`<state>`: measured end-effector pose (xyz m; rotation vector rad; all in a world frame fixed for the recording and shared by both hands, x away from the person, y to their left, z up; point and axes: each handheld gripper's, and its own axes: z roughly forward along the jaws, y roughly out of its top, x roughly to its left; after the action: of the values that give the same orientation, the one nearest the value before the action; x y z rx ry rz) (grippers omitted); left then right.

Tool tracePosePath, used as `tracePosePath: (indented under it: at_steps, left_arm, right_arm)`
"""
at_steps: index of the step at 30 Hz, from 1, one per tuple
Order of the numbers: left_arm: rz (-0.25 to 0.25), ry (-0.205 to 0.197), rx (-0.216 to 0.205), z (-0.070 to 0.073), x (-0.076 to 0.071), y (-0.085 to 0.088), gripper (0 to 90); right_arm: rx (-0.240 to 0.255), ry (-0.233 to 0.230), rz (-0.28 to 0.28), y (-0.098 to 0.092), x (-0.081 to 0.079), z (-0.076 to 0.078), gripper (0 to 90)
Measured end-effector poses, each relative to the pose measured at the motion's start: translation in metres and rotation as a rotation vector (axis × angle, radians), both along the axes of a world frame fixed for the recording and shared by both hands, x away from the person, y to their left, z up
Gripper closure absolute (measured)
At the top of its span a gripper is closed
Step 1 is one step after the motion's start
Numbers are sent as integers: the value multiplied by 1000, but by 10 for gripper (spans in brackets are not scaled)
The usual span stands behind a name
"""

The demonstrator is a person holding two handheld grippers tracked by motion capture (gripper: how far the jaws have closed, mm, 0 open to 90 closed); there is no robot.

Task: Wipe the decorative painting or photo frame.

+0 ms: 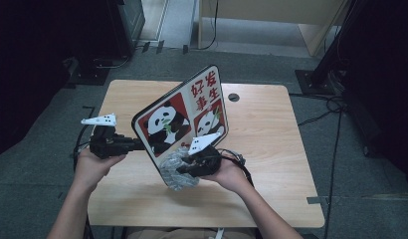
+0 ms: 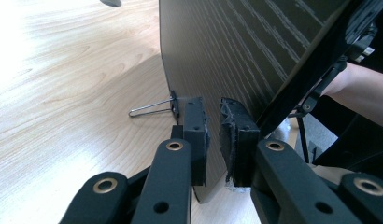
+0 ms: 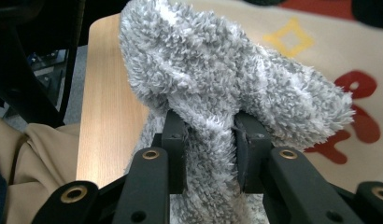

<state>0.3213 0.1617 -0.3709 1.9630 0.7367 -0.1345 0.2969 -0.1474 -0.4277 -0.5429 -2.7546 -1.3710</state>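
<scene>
A board [image 1: 164, 124] printed with pandas and red characters stands tilted on edge over the table. My left gripper [image 1: 138, 144] is shut on its left edge; the left gripper view has the pads [image 2: 196, 130] pinching the thin edge of the board's striped back [image 2: 227, 46], beside a black binder clip [image 2: 173, 103]. My right gripper [image 1: 186, 169] is shut on a fluffy grey cloth [image 1: 173, 167] at the board's lower corner. In the right gripper view the cloth [image 3: 217, 84] bulges above the jaws, against the board's printed face [image 3: 297, 42].
The wooden table [image 1: 261, 129] has a round cable hole [image 1: 234, 97] near its far edge. Dark equipment stands and cables sit on the floor to the left and right of it. The person's lap lies at the table's near edge.
</scene>
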Motion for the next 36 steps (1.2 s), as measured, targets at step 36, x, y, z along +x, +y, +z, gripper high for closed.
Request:
tracePosePath:
  at_steps: [36]
  left_arm:
    - [-3, 1, -2, -1, -1, 0, 809]
  right_arm:
    - [-86, 114, 5, -1, 0, -29, 704]
